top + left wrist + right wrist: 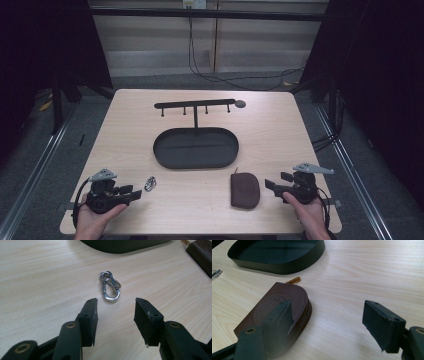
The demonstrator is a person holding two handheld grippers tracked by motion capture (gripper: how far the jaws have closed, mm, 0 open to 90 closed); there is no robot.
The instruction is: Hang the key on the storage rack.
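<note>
Resting low on the counter [280, 125], left gripper [134, 192] gapes toward the key clip [110, 286], right gripper [271, 185] spread beside the pouch [244, 189], both poised for pickup.

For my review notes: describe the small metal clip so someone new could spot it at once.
Start at the black oval tray in the middle of the table. Toward the near edge, left of the brown zip pouch, lies the carabiner clip: the one small shiny silver thing, just ahead of the left gripper.
</note>
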